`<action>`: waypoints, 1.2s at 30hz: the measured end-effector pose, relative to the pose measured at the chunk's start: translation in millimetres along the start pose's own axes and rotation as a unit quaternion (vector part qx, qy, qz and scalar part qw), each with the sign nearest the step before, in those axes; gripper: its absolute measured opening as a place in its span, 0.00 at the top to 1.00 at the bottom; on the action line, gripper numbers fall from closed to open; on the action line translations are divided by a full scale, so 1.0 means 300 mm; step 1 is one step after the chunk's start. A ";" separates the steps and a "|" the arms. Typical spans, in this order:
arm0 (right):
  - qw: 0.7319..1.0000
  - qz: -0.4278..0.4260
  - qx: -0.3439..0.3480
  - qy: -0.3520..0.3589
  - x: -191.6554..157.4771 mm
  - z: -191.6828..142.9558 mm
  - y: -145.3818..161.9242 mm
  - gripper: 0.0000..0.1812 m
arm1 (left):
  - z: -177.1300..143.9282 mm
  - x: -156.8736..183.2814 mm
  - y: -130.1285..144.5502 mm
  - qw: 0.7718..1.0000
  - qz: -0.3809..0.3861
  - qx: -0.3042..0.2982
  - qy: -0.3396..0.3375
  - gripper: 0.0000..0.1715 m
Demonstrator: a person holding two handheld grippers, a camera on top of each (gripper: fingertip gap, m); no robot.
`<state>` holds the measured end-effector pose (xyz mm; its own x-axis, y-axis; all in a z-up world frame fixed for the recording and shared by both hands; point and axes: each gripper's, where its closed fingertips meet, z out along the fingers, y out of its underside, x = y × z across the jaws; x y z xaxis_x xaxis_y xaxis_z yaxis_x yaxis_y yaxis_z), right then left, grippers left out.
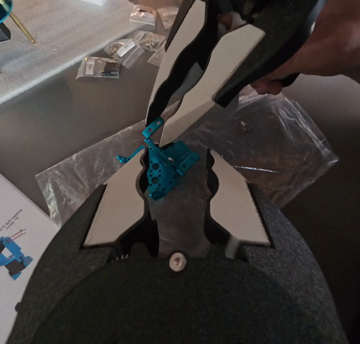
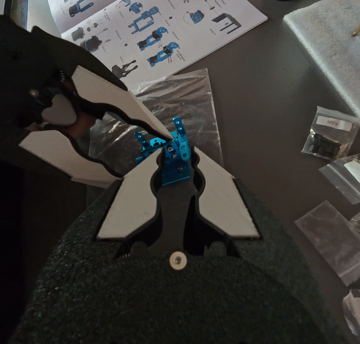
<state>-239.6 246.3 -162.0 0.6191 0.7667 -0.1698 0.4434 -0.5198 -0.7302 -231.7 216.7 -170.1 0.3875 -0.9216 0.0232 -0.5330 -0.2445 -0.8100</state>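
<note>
Assembly: blue metal bracket assembly is sitting on the clear plastic bag, between my two grippers.
Left gripper: I am holding its fingers wide apart around the near part of the assembly; the left fingertip is lying against the perforated plate, the right one is standing clear of it.
Right gripper: I am keeping its fingers at a narrow spread, flanking the flat end plate of the assembly; whether they are pressing it I cannot tell. In the left wrist view its tips are pinching the upright blue tab at the far side of the assembly.
Hand: my hand is gripping the right gripper's handle, above and to the right of the assembly.
Screw: a small screw is lying on the bag, right of the assembly.
Instruction sheet: it is lying just beyond the bag, on the left gripper's side of the assembly.
Small parts bags: they are lying scattered on the grey table, well beyond the assembly.
White foam pad: it is lying past those bags.
</note>
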 end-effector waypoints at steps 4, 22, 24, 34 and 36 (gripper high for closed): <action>1.000 0.001 -0.003 -0.002 -0.003 0.011 0.010 0.87 | 0.009 0.001 0.003 1.000 -0.001 -0.005 -0.002 0.67; 0.995 0.074 0.001 -0.068 -0.022 -0.002 0.012 0.87 | 0.016 0.002 0.003 1.000 0.012 -0.010 -0.018 0.71; 0.995 0.068 -0.004 -0.067 -0.024 -0.001 0.015 0.86 | 0.016 0.003 0.004 1.000 0.010 -0.010 -0.016 0.71; 0.987 0.115 0.013 -0.108 -0.031 -0.005 -0.012 0.94 | 0.019 0.005 0.006 0.999 0.030 -0.016 -0.027 0.69; 0.991 0.094 0.012 -0.098 -0.032 -0.010 -0.010 0.93 | 0.020 0.008 0.004 0.999 0.028 -0.015 -0.022 0.69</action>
<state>-245.0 239.5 -156.2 0.5501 0.7168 -0.4286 0.3143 -0.6531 -0.6890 -227.0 216.0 -174.6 0.3900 -0.9196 -0.0479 -0.5761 -0.2031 -0.7917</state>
